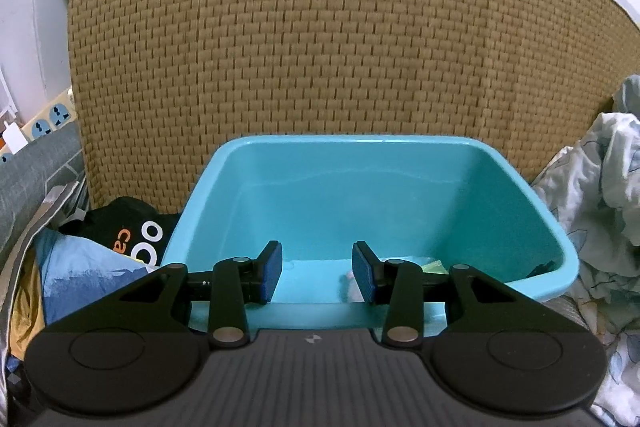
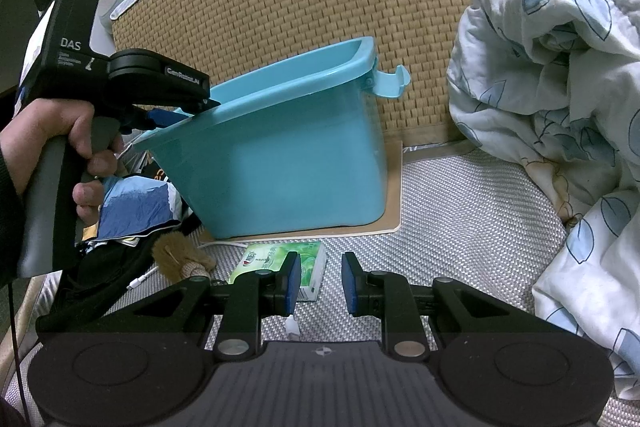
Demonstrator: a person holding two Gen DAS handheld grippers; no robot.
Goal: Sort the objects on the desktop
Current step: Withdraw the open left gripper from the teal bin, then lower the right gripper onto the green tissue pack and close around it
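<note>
- Where the left gripper hangs over the near rim of the turquoise plastic bin: fingers parted at a middling gap, nothing between the blue pads.
- Inside the bin, low behind the right-hand finger: something pale and greenish, too hidden to name.
- Behind the bin: upright woven rattan headboard with a pale trim, close against the far wall of the bin.
- Left of the bin: black garment with white and orange lettering, crowded against its side, above blue fabric.
- Right of the bin: rumpled leaf-print quilt.
- Seen from the right wrist: bin tilted on a thin tan board on the grey woven mat, left hand wrapped round the other gripper's handle.
- Right gripper low over the mat: fingers narrowly apart, empty.
- Just beyond the left-hand finger: green tissue pack, flat on the mat in front of the bin, partly covered by that finger.
- Beside the pack: tan furry toy and a white cable.
</note>
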